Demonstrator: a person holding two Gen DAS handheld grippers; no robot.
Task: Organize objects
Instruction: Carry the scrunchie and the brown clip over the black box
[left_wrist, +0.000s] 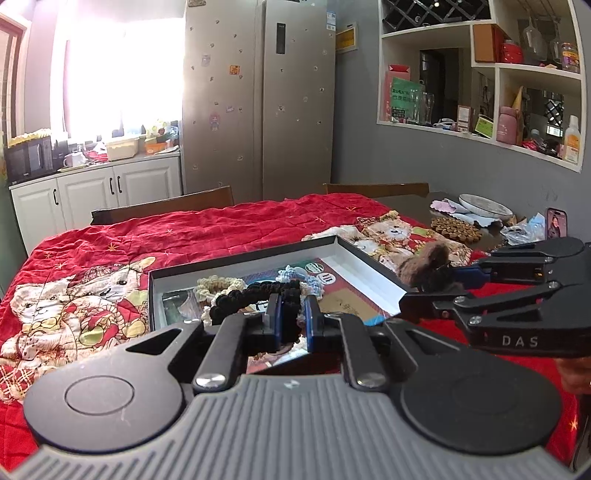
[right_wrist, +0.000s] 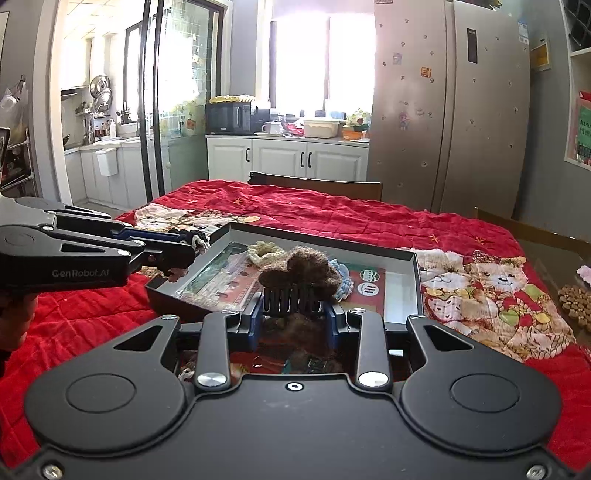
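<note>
one red quilt (left_wrist: 221, 229) covers the table, fridge (left_wrist: 258, 99) behind.

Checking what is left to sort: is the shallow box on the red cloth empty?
No: the shallow box holds a cream crocheted piece and a pale blue one.

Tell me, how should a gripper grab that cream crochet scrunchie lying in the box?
Pinch one side of the cream crochet scrunchie, across its ruffled ring, coming down from above. It lies flat in the shallow box, so the walls block a sideways approach, and the soft loop gives an edge to squeeze. Both grippers look full already.
</note>
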